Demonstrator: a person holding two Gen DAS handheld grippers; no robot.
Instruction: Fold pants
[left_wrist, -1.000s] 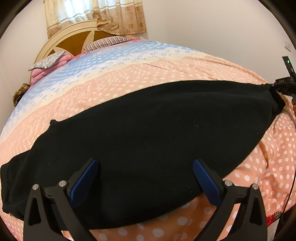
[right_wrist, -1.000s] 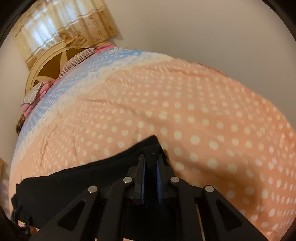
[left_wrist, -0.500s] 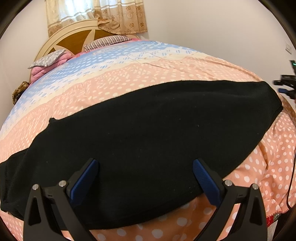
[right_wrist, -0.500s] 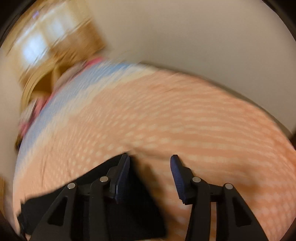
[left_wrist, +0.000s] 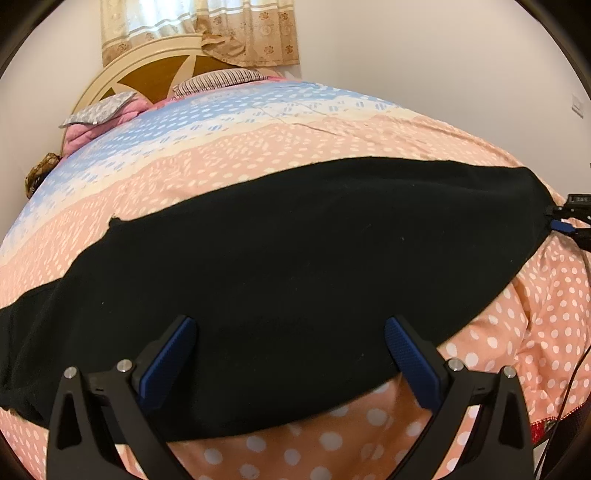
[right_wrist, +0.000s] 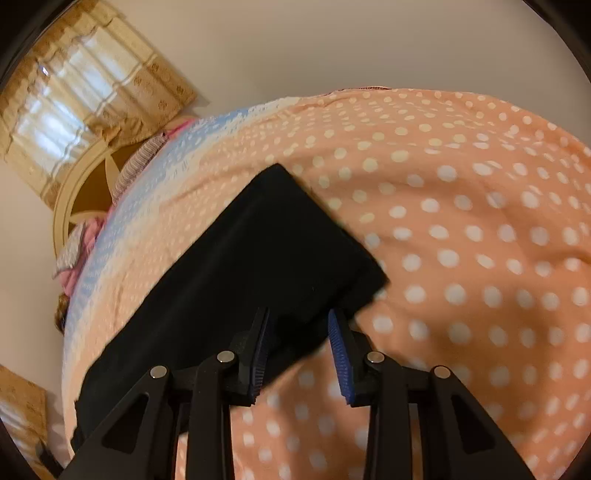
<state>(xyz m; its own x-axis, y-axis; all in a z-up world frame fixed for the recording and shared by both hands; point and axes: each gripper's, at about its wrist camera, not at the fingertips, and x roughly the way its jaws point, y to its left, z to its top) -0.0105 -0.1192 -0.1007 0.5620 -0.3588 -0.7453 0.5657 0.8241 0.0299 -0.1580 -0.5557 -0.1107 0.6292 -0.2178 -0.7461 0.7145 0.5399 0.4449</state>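
Black pants lie flat across polka-dot bedspread, long dark band from lower left to right edge of left wrist frame; plain matte fabric, smooth, few creases. Square-cornered end at centre of right wrist frame. Left gripper spread wide over near edge, pads clear of fabric. Right gripper partly apart, jaws closing, cloth edge between them, not pinched.

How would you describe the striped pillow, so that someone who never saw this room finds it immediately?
Start at the bed with the peach, dotted cover and look to its far end, where a rounded headboard stands under the curtain. The striped pillow leans against that headboard. Only it has thin dark stripes; the grey pillow beside it is dotted.
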